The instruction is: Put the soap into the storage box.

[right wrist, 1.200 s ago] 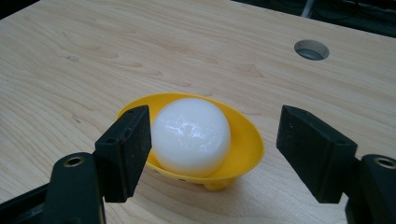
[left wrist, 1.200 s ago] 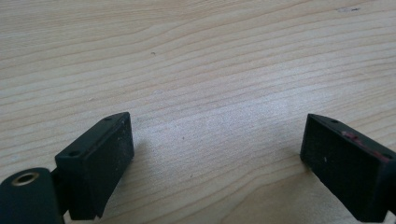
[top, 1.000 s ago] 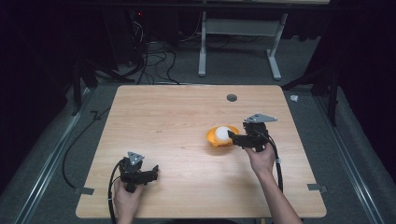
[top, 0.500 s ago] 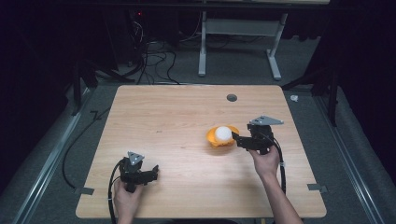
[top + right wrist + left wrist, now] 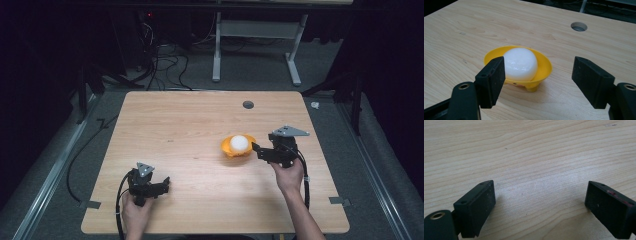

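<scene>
Table: a pale wooden table (image 5: 190,125) took up the middle of the high view, dark floor all round it.
Cable hole: a small round hole (image 5: 248,104) sat in the top near the far edge, at about 12 o'clock from the dish; the right gripper view caught it too (image 5: 578,26).
Dish: a shallow yellow dish (image 5: 226,146) stood right of the table's centre, on little feet (one foot showed plainly in the right gripper view (image 5: 544,68)).
White lump: a smooth, rounded white lump (image 5: 239,143) lay inside the dish, rising above its rim (image 5: 521,63).
Right gripper: and there it was, the right gripper (image 5: 257,149), held low at 3 o'clock from the dish, pointing at it, just beside the rim and not touching.
Right jaws: spread wide with nothing between them; in the right gripper view (image 5: 537,81) the dish stood just ahead, slightly toward the left-hand jaw.
Right hand: the hand (image 5: 288,172) gripped the tool from behind, forearm running off at 6 o'clock.
Left gripper: the left gripper (image 5: 164,184) rested near the table's near-left corner, well apart from the dish, roughly at 8 o'clock from it.
Left jaws: wide apart as well, only bare wood grain between them (image 5: 539,202).
Left hand: the hand (image 5: 134,210) held it at the near edge.
</scene>
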### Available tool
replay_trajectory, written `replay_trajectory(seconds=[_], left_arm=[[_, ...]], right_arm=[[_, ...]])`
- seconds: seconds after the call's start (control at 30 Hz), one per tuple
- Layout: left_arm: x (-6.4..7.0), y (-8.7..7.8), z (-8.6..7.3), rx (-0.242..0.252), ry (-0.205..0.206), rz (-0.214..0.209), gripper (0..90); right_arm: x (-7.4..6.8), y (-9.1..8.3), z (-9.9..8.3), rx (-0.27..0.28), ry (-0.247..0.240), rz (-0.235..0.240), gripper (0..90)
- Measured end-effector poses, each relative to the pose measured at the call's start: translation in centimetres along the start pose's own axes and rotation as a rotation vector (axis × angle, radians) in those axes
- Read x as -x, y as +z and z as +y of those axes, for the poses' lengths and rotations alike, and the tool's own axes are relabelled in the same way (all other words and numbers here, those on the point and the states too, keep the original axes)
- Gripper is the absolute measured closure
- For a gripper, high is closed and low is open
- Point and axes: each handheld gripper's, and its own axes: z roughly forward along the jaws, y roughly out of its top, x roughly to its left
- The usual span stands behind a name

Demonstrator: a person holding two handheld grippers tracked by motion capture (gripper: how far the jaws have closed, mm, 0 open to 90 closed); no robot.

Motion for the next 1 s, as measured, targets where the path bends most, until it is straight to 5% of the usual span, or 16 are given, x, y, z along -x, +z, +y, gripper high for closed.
replay_trajectory(seconds=[1.0], left_arm=[[0.0, 0.0, 0.0, 0.0, 0.0, 0.0, 9.9]], right_arm=[[1.4, -2.4, -1.7, 0.02, 0.05, -0.032, 27.5]])
